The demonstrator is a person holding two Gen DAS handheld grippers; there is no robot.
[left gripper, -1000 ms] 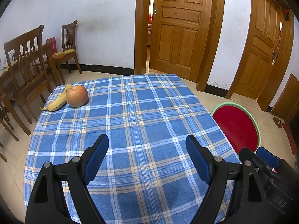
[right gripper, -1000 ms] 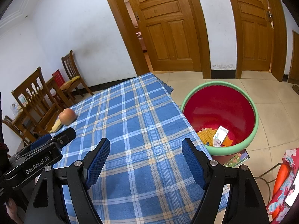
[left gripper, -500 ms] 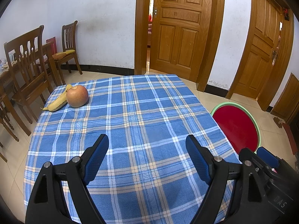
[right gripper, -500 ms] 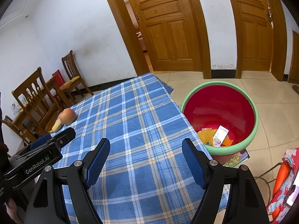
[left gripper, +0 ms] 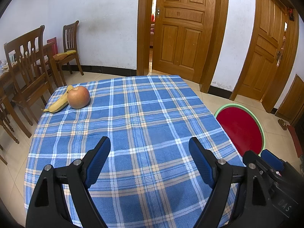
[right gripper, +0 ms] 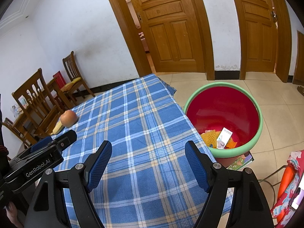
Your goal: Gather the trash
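Note:
A red bin with a green rim [right gripper: 224, 106] stands on the floor right of the table; it holds orange netting [right gripper: 210, 137], a white card [right gripper: 225, 135] and other scraps. It also shows in the left wrist view [left gripper: 239, 129]. My left gripper [left gripper: 150, 155] is open and empty over the near part of the blue plaid tablecloth [left gripper: 133, 117]. My right gripper [right gripper: 148, 157] is open and empty over the table's near right part. An apple [left gripper: 78, 96] and a banana [left gripper: 58, 103] lie at the far left corner.
Wooden chairs [left gripper: 28, 64] and a table stand at the left by the wall. Wooden doors [left gripper: 182, 30] are behind the table. A book [right gripper: 241, 160] lies under the bin, and a red patterned cloth on a wire frame [right gripper: 286, 186] is at the right.

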